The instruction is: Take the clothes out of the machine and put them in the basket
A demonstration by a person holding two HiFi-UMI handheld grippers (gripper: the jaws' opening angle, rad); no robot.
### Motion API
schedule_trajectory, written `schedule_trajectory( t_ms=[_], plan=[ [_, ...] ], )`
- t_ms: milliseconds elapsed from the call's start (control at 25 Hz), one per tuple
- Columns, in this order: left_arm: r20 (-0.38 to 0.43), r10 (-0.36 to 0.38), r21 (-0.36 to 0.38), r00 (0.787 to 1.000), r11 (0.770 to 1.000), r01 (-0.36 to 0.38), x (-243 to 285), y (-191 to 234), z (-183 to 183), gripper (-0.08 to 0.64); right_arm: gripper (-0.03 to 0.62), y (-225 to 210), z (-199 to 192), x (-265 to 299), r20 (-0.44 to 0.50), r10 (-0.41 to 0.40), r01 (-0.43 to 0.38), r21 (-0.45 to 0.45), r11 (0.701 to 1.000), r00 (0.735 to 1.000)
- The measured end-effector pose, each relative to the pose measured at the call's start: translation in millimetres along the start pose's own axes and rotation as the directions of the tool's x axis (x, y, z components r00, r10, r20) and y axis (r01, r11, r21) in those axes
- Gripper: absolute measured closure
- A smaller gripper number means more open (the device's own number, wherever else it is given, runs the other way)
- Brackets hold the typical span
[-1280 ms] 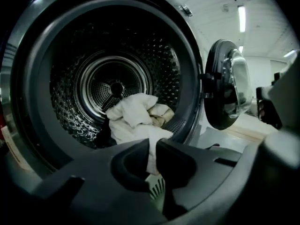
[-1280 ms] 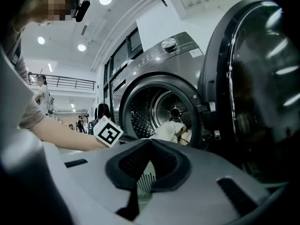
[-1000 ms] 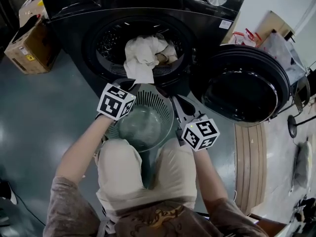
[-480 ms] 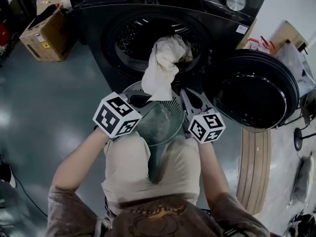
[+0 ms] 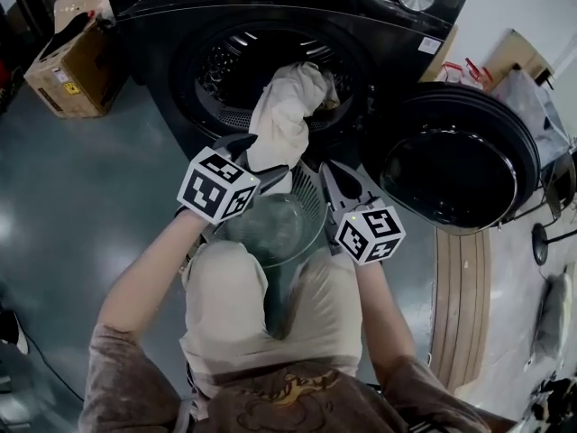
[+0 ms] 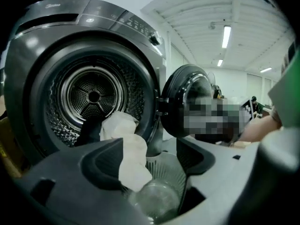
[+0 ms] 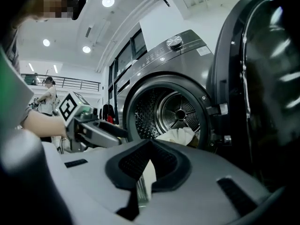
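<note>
One white cloth (image 5: 281,115) is halfway out. Its upper part is bunched on the lower edge of the machine's (image 5: 270,3) round opening, and its tail hangs down over the far rim of the grey basket (image 5: 309,201), which sits on the floor between the person's knees.

The left gripper (image 5: 257,156) has just been opening its jaws. They stand spread, with the hanging tail between them lying against one pad but not pinched. The right gripper (image 5: 332,174) has its tips pressed together on nothing that shows. It waits just beside the basket's right rim, pointing at the opening.

The step in hand looks like letting the cloth drop into the basket, yet most of it has not cleared the drum. The next move probably calls for a fresh grip higher up, near the opening, and a pull toward the basket.

The open door (image 5: 460,156) stands to the right, clear of that path. A cardboard box (image 5: 68,66) sits well apart at the left. Whether more laundry lies behind the cloth I cannot tell.
</note>
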State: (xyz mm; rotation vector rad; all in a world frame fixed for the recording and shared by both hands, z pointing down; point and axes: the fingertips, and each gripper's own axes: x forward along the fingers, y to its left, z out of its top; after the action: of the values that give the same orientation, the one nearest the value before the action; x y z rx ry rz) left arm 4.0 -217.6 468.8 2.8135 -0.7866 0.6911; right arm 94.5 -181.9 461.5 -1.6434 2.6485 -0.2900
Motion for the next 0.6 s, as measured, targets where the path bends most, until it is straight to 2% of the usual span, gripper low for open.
schedule_trajectory(
  t_ms=[280, 600],
  plan=[
    [-0.041, 0.099, -0.012, 0.994, 0.995, -0.099, 89.3, 64.0, -4.7, 0.138, 0.595, -4.7, 1.0, -18.6, -0.006, -0.038, 0.038, -0.013, 0.999, 0.999],
    [-0.088, 0.198, 0.008, 0.976, 0.98, -0.198, 163.6, 120.0, -1.6, 0.124, 0.595, -6.8, -1.7, -28.7, -0.01, -0.074, 0.074, -0.011, 0.997, 0.997]
  ],
)
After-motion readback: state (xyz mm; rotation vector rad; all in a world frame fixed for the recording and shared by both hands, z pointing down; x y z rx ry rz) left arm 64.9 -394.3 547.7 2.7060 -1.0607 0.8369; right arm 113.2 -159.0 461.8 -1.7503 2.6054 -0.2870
